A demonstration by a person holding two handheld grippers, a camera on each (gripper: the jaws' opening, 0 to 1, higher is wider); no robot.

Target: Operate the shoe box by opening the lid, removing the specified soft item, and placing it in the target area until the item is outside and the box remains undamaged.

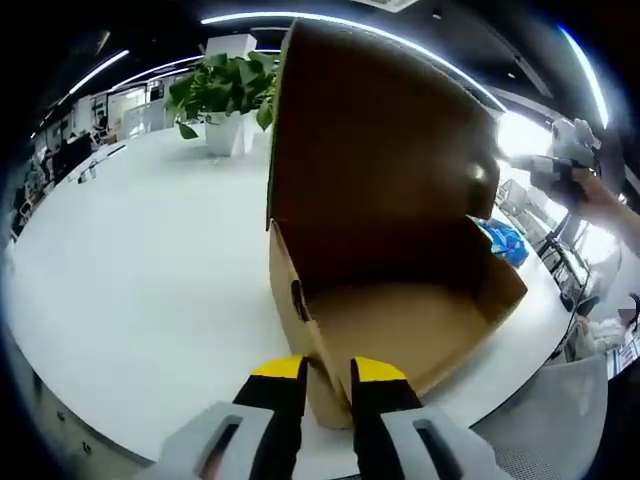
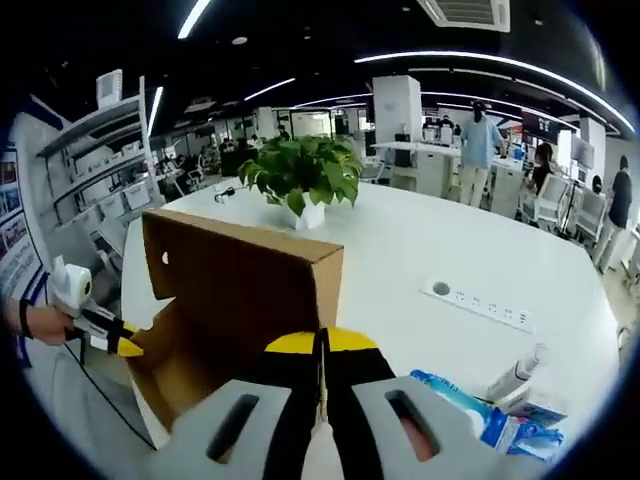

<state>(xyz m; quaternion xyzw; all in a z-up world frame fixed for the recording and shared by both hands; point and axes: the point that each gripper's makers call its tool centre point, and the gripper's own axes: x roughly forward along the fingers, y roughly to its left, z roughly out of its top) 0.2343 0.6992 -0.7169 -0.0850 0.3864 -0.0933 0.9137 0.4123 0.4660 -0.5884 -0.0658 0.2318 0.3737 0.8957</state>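
While its lid stands raised, the brown cardboard shoe box (image 1: 400,300) sits open on the white table (image 1: 150,290), its bare inside showing. The left gripper (image 1: 328,378) pinches the box's front wall. The right gripper (image 2: 322,345) is fully closed on nothing beside the box.

The left hand-held gripper (image 1: 327,372), grey with yellow-tipped black jaws, has its jaws a narrow gap apart, straddling a thin edge. In the right gripper view it enters from the left, held in a hand (image 2: 35,322). The right hand-held gripper (image 2: 321,345) has its jaws pressed together.
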